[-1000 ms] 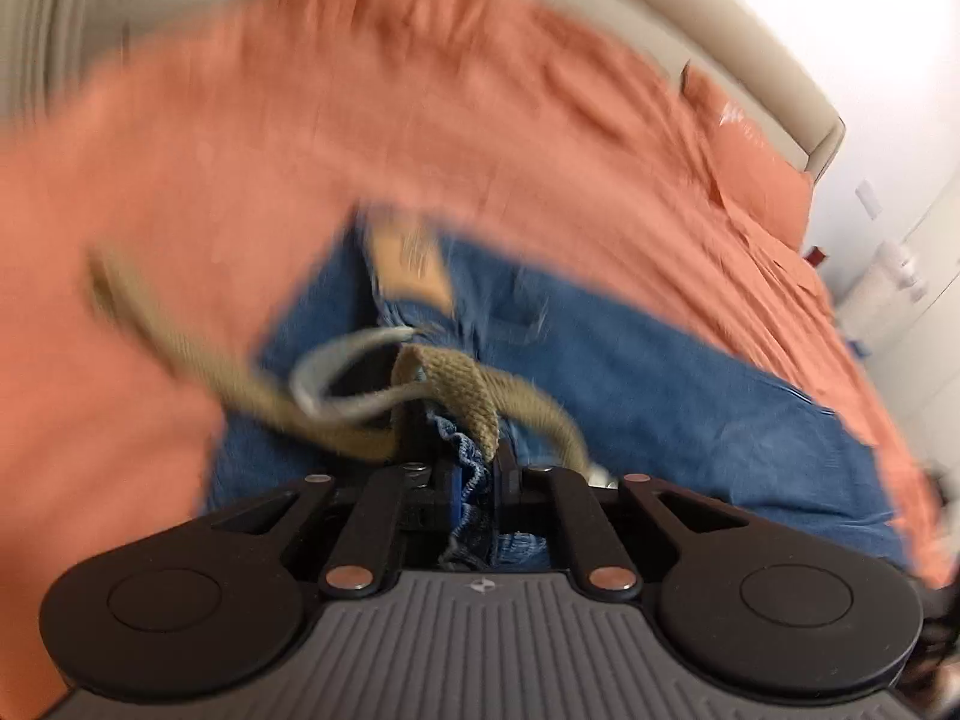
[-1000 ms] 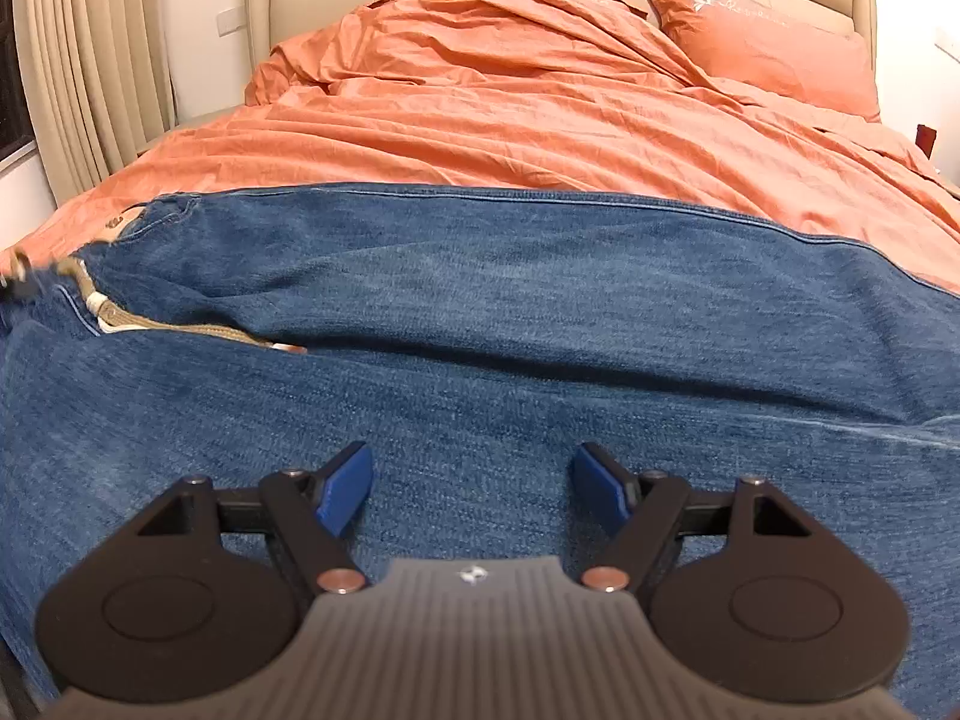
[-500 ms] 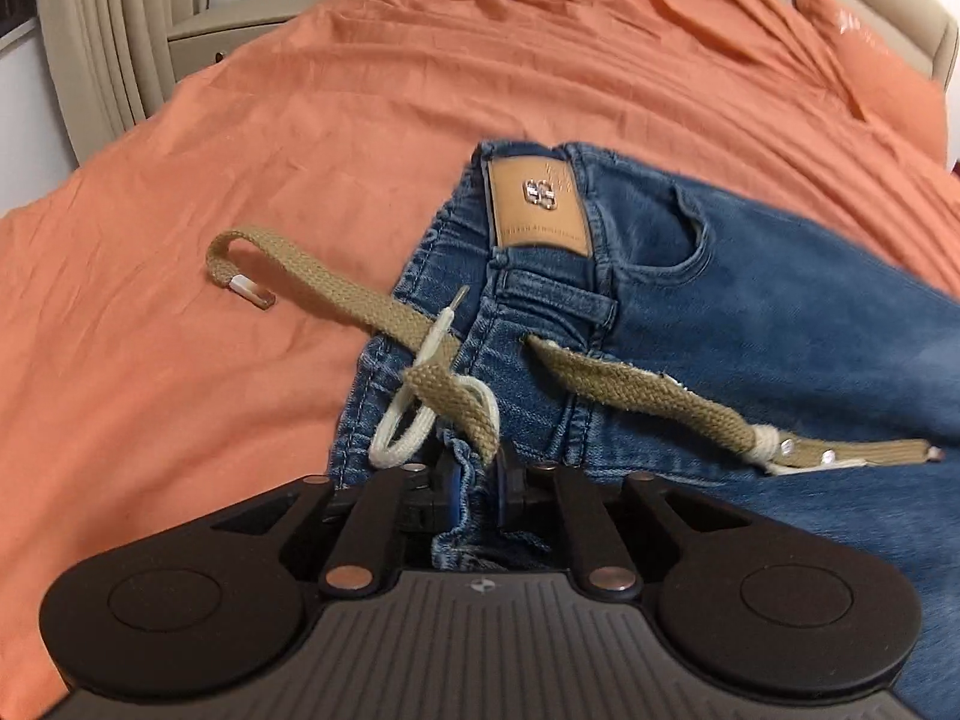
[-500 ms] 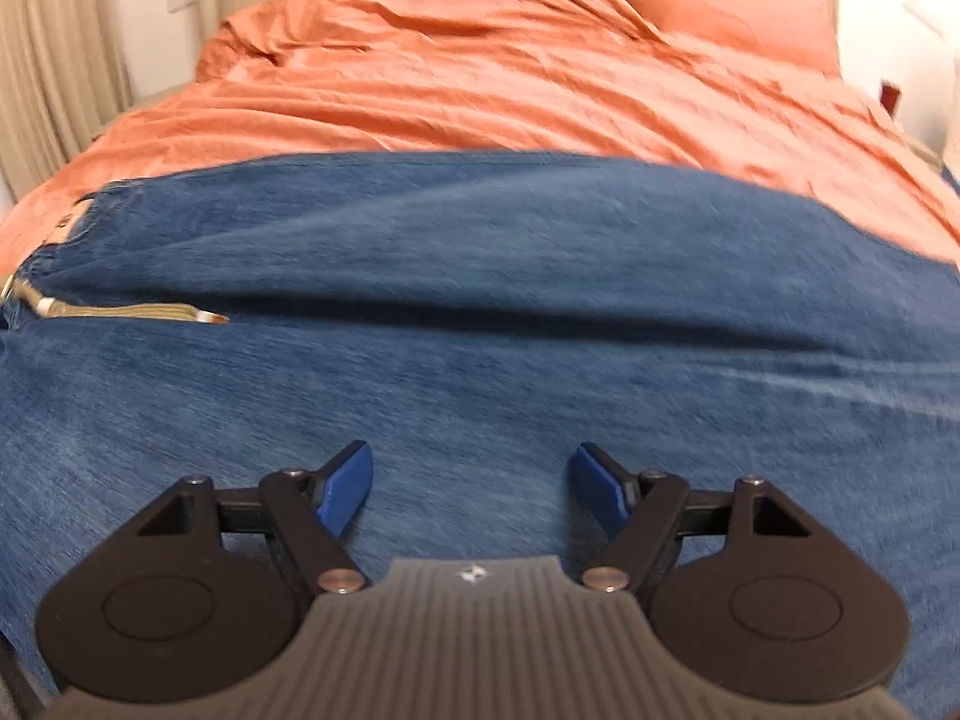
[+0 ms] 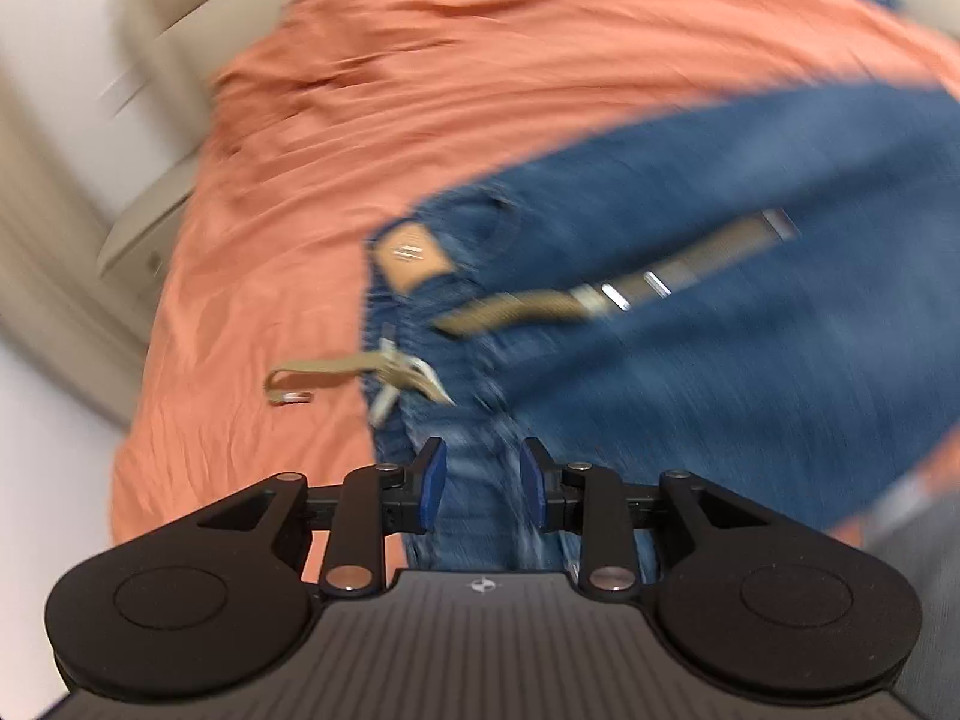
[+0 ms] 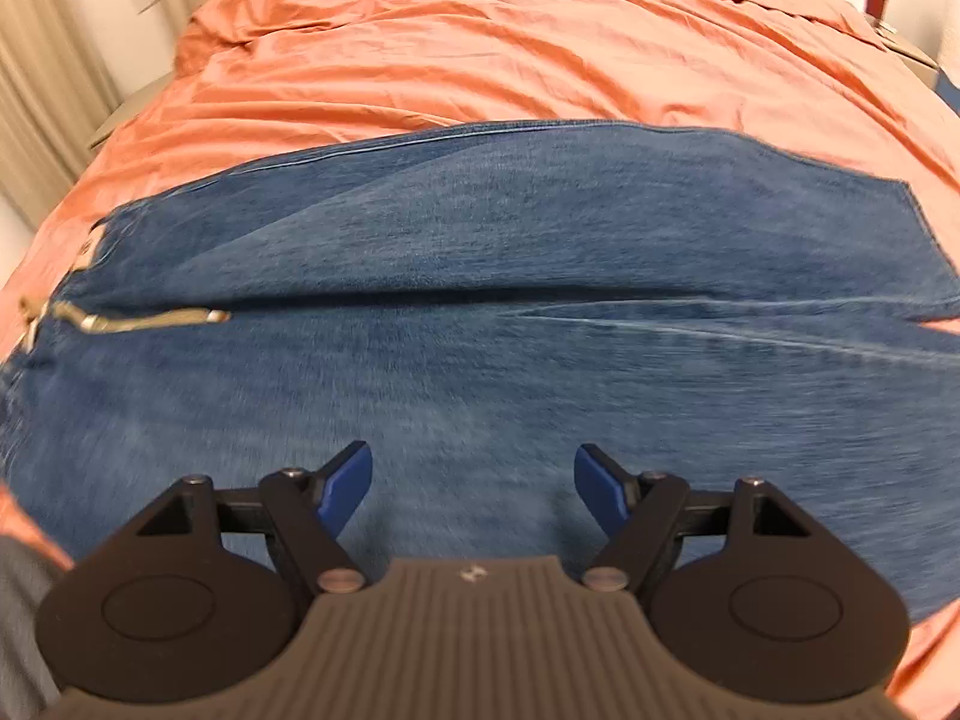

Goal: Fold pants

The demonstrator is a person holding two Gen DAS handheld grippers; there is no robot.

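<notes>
The blue denim pants (image 6: 480, 276) lie flat across the orange bed cover (image 6: 480, 42). A tan woven belt (image 5: 540, 306) (blurred) crosses the waistband. Left gripper (image 5: 477, 483): jaws apart, empty. Right gripper (image 6: 474, 486): jaws wide apart over the denim.

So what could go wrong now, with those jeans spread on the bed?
1. The belt lies loose across the jeans; one end trails onto the bedspread. It may bunch inside the next fold or snag the jaws.
2. Both the left gripper and the right gripper are open, holding nothing, so the legs, laid one over the other, might slip apart.
3. The left view is blurred, suggesting fast motion; a hasty grab could miss the waistband.
</notes>
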